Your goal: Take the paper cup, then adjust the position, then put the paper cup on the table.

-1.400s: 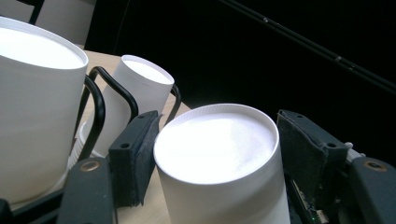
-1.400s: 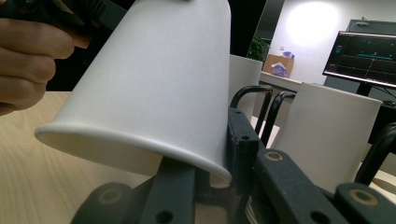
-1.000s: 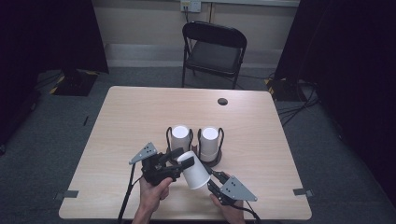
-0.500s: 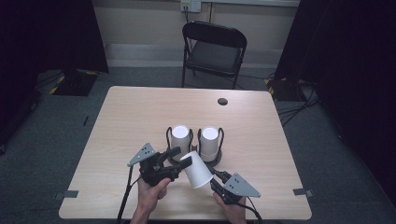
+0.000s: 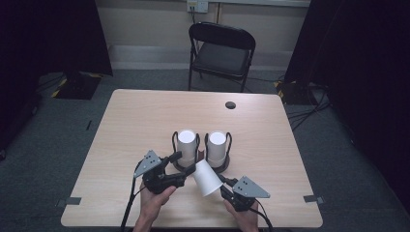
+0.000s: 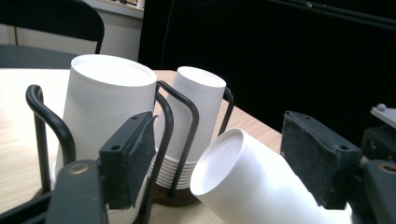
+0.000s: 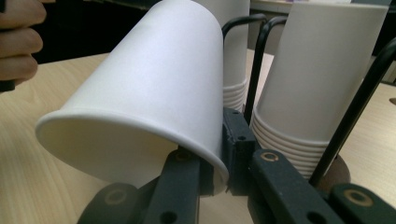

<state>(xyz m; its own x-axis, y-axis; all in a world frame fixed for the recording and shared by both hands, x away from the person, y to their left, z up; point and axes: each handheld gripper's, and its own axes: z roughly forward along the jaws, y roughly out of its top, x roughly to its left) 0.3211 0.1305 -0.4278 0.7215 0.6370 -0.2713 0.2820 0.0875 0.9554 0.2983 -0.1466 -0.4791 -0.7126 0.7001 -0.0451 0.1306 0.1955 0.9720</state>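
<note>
At the near edge of the table, between my two hands:
Right claw [image 7: 219, 161]: clamped on the rim wall of the loose paper cup [image 5: 207, 177], one jaw inside the mouth and one outside; a pinch on the lip suffices for so light a thing.
Cup attitude: tilted, closed base toward the rack, mouth toward me; held clear of the table [image 5: 145, 111].
Left claw [image 6: 219, 158]: apart, its jaws have just been opening; the cup's base sits between the pads without contact. I judge this a handover, the right claw now bearing it alone.
Beyond: two upturned cup stacks [image 5: 186, 145] in a wire holder [image 5: 173, 141], kept upright by its loops.
Far: a folding chair [image 5: 221, 53], unused.
</note>
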